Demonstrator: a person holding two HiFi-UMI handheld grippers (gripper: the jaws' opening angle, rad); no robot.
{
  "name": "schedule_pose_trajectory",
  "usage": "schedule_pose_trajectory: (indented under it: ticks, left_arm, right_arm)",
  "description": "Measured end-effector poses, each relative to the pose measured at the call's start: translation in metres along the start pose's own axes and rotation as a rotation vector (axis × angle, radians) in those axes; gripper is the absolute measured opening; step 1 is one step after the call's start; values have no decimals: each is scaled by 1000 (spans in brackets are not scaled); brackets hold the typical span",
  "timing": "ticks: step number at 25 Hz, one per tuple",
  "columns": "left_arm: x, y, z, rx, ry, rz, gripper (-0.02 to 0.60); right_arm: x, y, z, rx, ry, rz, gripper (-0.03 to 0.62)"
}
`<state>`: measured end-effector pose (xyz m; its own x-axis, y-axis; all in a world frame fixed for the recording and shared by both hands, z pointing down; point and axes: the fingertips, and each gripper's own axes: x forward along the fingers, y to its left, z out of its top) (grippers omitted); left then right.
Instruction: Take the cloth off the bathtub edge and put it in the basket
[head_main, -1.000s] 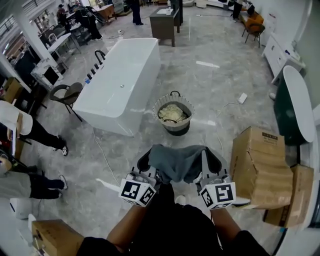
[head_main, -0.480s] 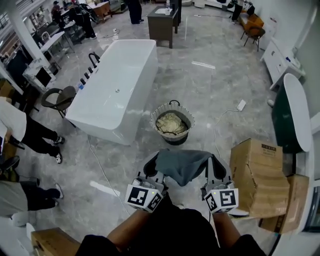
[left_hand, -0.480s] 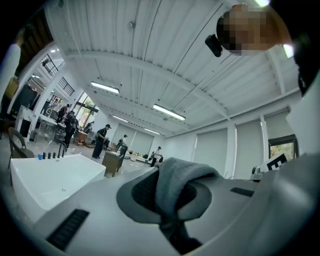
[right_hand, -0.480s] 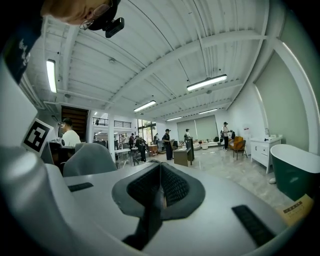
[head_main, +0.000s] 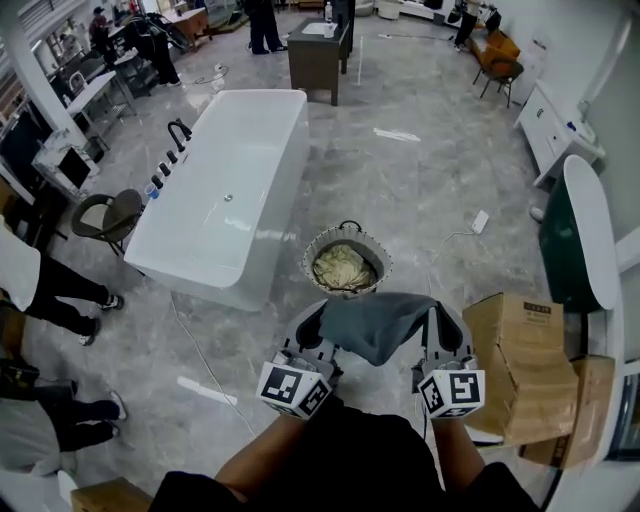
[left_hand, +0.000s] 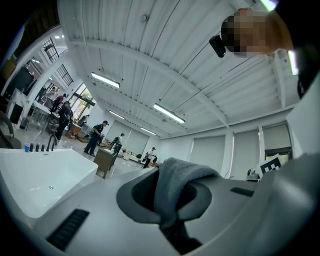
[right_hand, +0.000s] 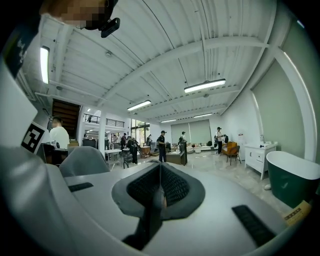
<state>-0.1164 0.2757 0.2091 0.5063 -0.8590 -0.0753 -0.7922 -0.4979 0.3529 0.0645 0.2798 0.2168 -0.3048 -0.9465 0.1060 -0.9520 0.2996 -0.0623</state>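
A grey cloth (head_main: 375, 322) hangs stretched between my two grippers, just this side of the basket. My left gripper (head_main: 318, 322) is shut on its left end; in the left gripper view the cloth (left_hand: 175, 185) bunches up between the pads. My right gripper (head_main: 440, 322) is shut on the right end, and in the right gripper view only a thin edge shows between the pressed pads (right_hand: 172, 187). The round woven basket (head_main: 377, 250) stands on the floor with a cream cloth (head_main: 344, 266) inside. The white bathtub (head_main: 230, 190) lies beyond it to the left.
Cardboard boxes (head_main: 520, 360) are stacked close on the right, with a dark green tub (head_main: 575, 240) behind them. A chair (head_main: 105, 215) and a person's legs (head_main: 60, 295) are at the left. A cable (head_main: 195, 325) runs over the marble floor.
The view has advanced toward the basket and bathtub, which now sit lower and nearer. Both grippers keep hold of the grey cloth, now close to the basket's near rim.
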Motion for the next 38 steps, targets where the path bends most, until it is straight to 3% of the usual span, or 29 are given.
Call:
schedule_pose_trajectory:
  ticks: [12,19,31,38]
  left_arm:
    - [43,75,28,9,2,-49,35]
    - [63,91,38,8,6,-54,35]
    - [129,108,60,51,-7,-20,35]
    - [186,110,59,57,-15,-48,35]
  right_arm:
    - [75,17,9,9,-1,-61,32]
    - [98,12,13,16,-33,-21,32]
    - [166,0,37,77,-102,123,32]
    - [211,1,52,16,-117,255,32]
